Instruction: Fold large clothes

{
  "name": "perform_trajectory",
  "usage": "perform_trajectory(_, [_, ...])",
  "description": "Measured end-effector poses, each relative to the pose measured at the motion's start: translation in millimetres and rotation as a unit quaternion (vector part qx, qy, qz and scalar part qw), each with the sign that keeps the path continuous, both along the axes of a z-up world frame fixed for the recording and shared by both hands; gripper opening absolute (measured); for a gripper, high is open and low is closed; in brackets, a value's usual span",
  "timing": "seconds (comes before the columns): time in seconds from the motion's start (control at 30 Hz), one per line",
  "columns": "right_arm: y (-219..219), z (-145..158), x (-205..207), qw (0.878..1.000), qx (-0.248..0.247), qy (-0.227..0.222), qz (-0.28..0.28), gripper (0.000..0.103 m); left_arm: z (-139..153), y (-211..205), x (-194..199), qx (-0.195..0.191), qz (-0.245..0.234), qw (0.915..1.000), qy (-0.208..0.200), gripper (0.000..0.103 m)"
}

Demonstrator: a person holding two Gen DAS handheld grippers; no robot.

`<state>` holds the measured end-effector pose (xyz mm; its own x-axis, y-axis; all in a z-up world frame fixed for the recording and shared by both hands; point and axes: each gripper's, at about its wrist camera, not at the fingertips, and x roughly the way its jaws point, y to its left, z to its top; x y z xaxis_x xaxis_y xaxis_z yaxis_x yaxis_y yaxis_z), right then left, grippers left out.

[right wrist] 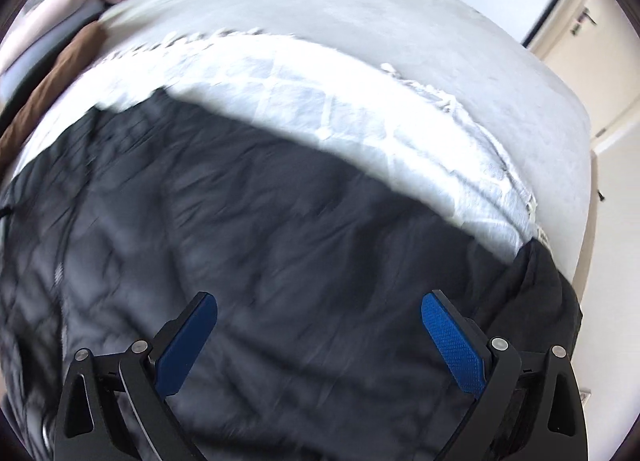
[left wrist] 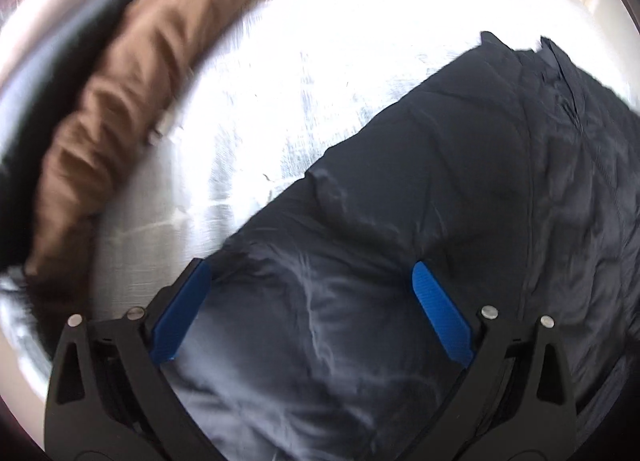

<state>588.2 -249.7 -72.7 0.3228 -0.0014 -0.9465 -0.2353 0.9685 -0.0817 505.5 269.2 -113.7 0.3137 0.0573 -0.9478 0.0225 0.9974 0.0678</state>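
Looks like we're between folds: both the left gripper (left wrist: 310, 281) and right gripper (right wrist: 318, 319) hang spread apart over the dark coat (left wrist: 460, 201), so next up is grabbing 1 edge each.

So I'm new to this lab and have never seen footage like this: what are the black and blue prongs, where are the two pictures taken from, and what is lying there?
No robot here: a person holds a two-finger gripper in each hand. Each picture comes from a fisheye camera on one gripper, looking forward along its fingers. The prongs are those fingers, with blue pads. The left gripper and right gripper are both open and hold nothing. Beneath them a dark quilted jacket is spread on a white fringed blanket on a bed. A brown garment lies to the left. Both pictures are blurred.
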Motion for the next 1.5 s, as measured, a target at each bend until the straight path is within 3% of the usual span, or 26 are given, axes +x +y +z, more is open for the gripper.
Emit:
perform_trajectory(0.07, [-8.3, -17.1, 16.0, 1.0, 0.011, 0.007, -0.02, 0.102, -8.7, 7.6, -0.2, -0.044, 0.018, 0.9989, 0.006, 0.1])
perform_trajectory(0.17, [-17.0, -50.2, 27.4, 0.998, 0.037, 0.025, -0.042, 0.103, -14.3, 7.2, -8.8, -0.069, 0.023, 0.9974, 0.004, 0.098])
perform_trajectory(0.23, [-16.3, -63.6, 23.7, 0.998, 0.044, 0.009, -0.043, 0.103, -14.3, 1.9, -16.4, -0.067, 0.014, 0.9976, -0.001, 0.091])
perform_trajectory(0.3, [-14.0, -65.0, 16.5, 0.998, 0.05, -0.016, -0.042, 0.102, -13.1, -3.2, -22.2, -0.066, 0.016, 0.9977, -0.004, 0.078])
perform_trajectory(0.33, [-12.2, -63.3, 11.0, 0.997, 0.054, -0.028, -0.038, 0.093, -12.3, -4.4, -24.7, -0.064, 0.021, 0.9977, -0.005, 0.074])
perform_trajectory(0.4, [-10.1, -56.1, 2.6, 0.997, 0.064, -0.04, -0.031, 0.061, -8.0, -11.2, -31.7, -0.065, 0.036, 0.9972, -0.011, 0.047])
perform_trajectory(0.43, [-9.9, -53.2, -1.6, 0.996, 0.073, -0.041, -0.029, 0.036, -6.5, -13.9, -33.1, -0.065, 0.044, 0.9968, -0.014, 0.041])
perform_trajectory(0.47, [-6.8, -49.7, -6.2, 0.995, 0.086, -0.039, -0.023, 0.019, -4.6, -18.2, -34.6, -0.058, 0.053, 0.9967, -0.019, 0.029])
perform_trajectory(0.5, [-0.6, -47.4, -11.1, 0.996, 0.078, -0.041, -0.015, 0.015, -1.5, -25.7, -37.7, -0.046, 0.058, 0.9969, -0.026, 0.018])
perform_trajectory(0.6, [22.8, -38.3, -29.7, 0.997, 0.016, -0.081, -0.008, 0.01, 6.9, -51.0, -37.6, 0.012, 0.071, 0.9957, -0.059, 0.009])
perform_trajectory(0.73, [25.8, -16.2, -36.3, 0.987, -0.024, -0.152, -0.043, 0.009, 30.2, -72.5, -22.9, 0.054, 0.074, 0.9885, -0.12, 0.009])
perform_trajectory(0.9, [21.5, 19.3, -28.6, 0.966, -0.067, -0.234, -0.082, 0.009, 69.1, -99.8, 24.5, 0.061, 0.072, 0.9769, -0.192, 0.009])
perform_trajectory(1.03, [0.8, 32.7, 0.6, 0.956, -0.067, -0.253, -0.136, 0.009, 94.3, -115.5, 60.1, 0.053, 0.082, 0.9632, -0.25, 0.01])
perform_trajectory(1.07, [-2.2, 33.1, 6.4, 0.954, -0.066, -0.255, -0.144, 0.009, 97.9, -117.7, 66.6, 0.046, 0.089, 0.9587, -0.266, 0.014])
perform_trajectory(1.13, [-1.8, 28.9, 19.5, 0.95, -0.079, -0.262, -0.149, 0.01, 95.8, -112.6, 78.8, 0.051, 0.094, 0.9508, -0.291, 0.03])
perform_trajectory(1.17, [-4.0, 24.4, 25.4, 0.949, -0.093, -0.264, -0.147, 0.014, 90.7, -113.4, 87.5, 0.062, 0.095, 0.9486, -0.295, 0.049])
perform_trajectory(1.2, [-6.6, 18.4, 30.3, 0.949, -0.102, -0.263, -0.142, 0.016, 85.7, -113.6, 94.2, 0.078, 0.098, 0.9487, -0.29, 0.069])
perform_trajectory(1.23, [-2.2, 15.7, 30.3, 0.949, -0.106, -0.261, -0.141, 0.024, 79.4, -111.4, 98.5, 0.09, 0.103, 0.9499, -0.281, 0.074])
perform_trajectory(1.3, [-2.4, 10.6, 30.2, 0.953, -0.097, -0.247, -0.143, 0.043, 71.8, -110.7, 99.6, 0.085, 0.093, 0.958, -0.258, 0.076])
perform_trajectory(1.33, [-1.6, 13.1, 26.8, 0.956, -0.084, -0.244, -0.14, 0.06, 67.8, -112.4, 97.5, 0.076, 0.08, 0.9644, -0.24, 0.076])
perform_trajectory(1.37, [3.8, 18.6, 20.1, 0.96, -0.062, -0.242, -0.128, 0.07, 63.5, -114.8, 92.7, 0.068, 0.063, 0.9707, -0.221, 0.076])
perform_trajectory(1.5, [30.7, 29.0, -14.0, 0.976, -0.018, -0.208, -0.068, 0.074, 59.9, -146.7, 50.4, 0.043, -0.02, 0.9839, -0.172, 0.076])
